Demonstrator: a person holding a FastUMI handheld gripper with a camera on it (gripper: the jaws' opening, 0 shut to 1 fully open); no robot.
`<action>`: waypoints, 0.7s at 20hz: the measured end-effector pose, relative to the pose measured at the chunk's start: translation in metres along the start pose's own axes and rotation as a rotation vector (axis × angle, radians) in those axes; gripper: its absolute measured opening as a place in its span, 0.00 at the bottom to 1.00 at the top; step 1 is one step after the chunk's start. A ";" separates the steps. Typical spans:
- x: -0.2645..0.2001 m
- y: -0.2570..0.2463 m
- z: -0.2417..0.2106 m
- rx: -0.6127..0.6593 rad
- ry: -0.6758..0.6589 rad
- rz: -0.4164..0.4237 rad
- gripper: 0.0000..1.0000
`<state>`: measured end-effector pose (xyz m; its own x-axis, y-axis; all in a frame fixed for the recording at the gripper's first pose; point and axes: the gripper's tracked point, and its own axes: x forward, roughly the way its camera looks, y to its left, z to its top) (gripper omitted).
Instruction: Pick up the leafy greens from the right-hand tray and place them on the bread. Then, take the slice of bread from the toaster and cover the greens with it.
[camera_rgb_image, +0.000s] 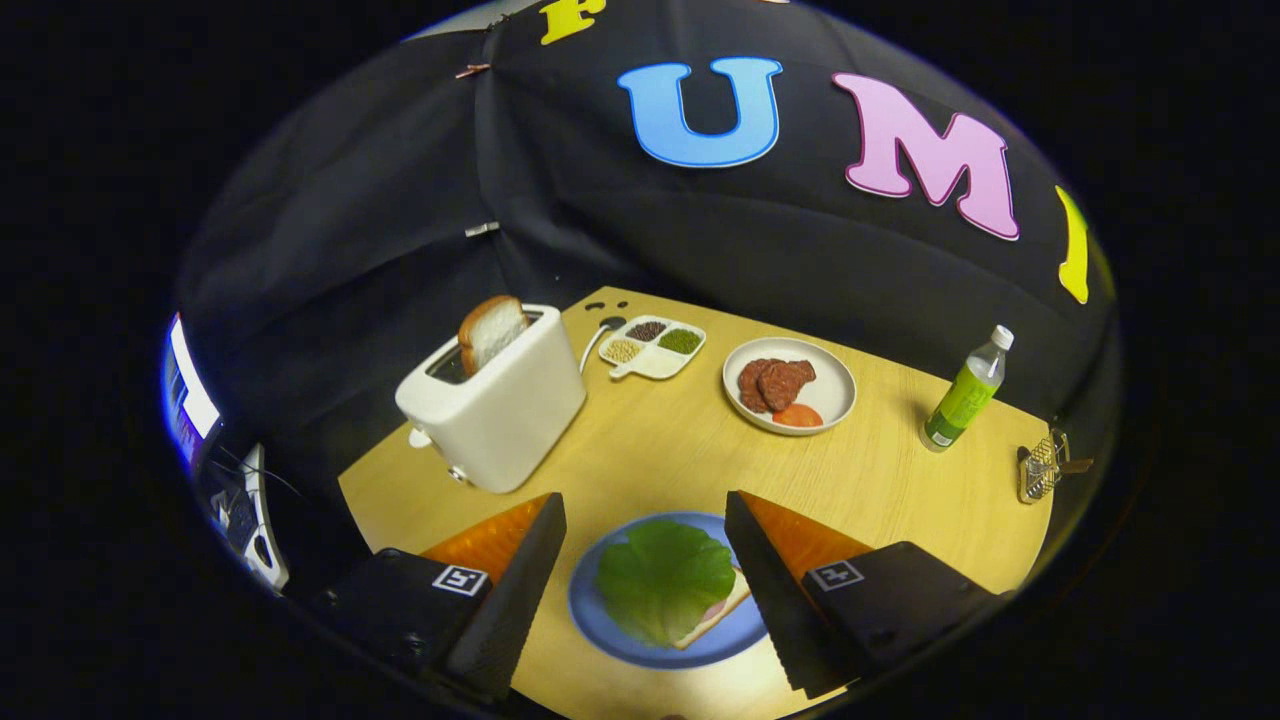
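Observation:
A green leaf (662, 578) lies on a slice of bread (722, 615) on a blue plate (600, 625), directly below and between my fingers. My gripper (645, 520) is open and holds nothing, with its two black fingers spread well apart to either side of the plate. A white toaster (495, 405) stands beyond the left finger, and a slice of bread (490, 330) sticks up out of its slot.
A white plate (835, 385) with meat pieces and a tomato slice sits beyond the right finger. A divided dish of grains (652, 347) stands behind the toaster. A green bottle (965, 395) and a small wire rack (1040, 468) are at the table's right edge.

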<state>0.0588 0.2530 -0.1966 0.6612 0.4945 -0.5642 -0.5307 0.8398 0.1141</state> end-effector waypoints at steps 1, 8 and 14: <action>0.004 0.006 0.011 0.002 -0.016 0.003 1.00; 0.043 0.066 0.071 -0.024 -0.097 0.010 0.99; 0.085 0.124 0.100 -0.080 -0.117 0.031 0.99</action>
<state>0.1021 0.4216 -0.1481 0.6986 0.5464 -0.4620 -0.5891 0.8057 0.0622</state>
